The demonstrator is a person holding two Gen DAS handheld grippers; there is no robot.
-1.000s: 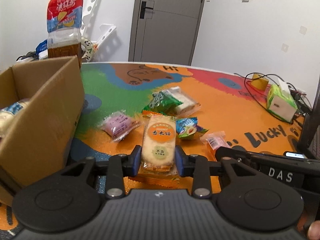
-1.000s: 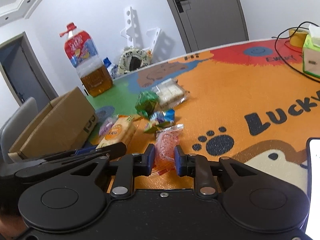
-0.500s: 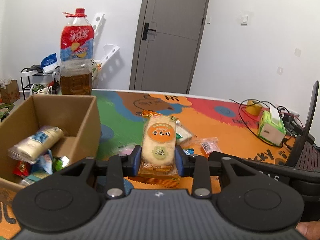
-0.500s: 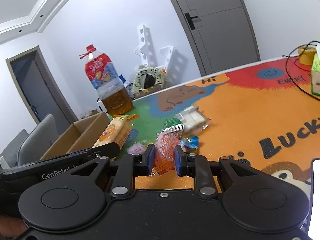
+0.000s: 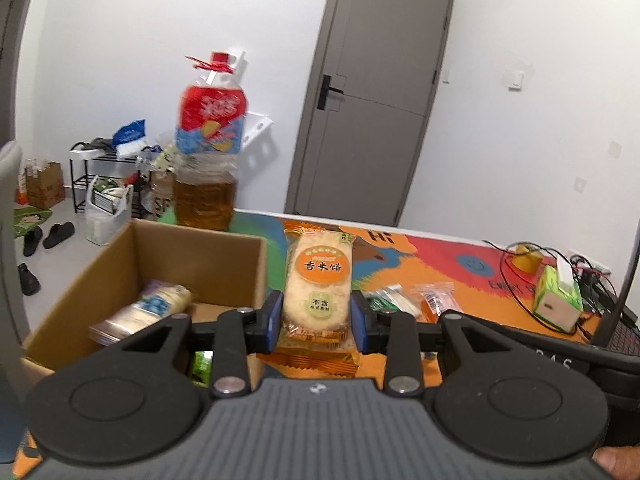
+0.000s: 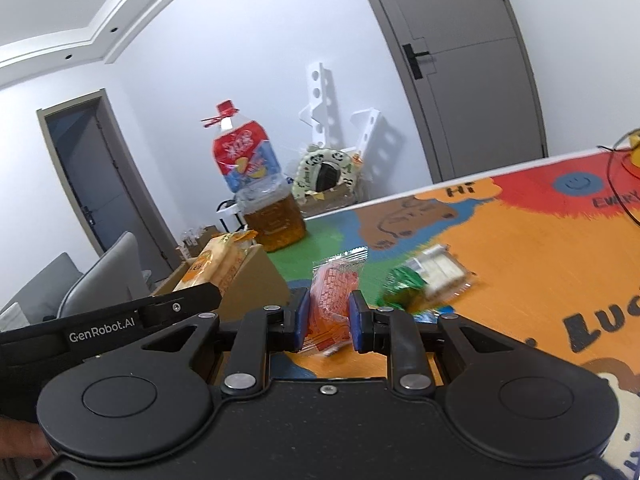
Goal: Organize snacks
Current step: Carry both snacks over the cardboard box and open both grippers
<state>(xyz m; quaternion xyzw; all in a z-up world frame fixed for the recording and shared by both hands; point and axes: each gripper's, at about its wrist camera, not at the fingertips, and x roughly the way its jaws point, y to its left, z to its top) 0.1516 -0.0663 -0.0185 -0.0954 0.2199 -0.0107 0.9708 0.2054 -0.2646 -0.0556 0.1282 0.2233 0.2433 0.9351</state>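
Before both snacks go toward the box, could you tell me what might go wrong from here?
1. The left gripper pinches the rice cracker pack only near its bottom, so it could tilt or slip.
2. The right gripper squeezes a crinkly orange packet, which may slide free.
3. The grippers could collide above the cardboard box.

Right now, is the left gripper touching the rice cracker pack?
Touching. Left wrist view: the left gripper has both blue pads pressed against the sides of the rice cracker pack, holding it upright above the table.
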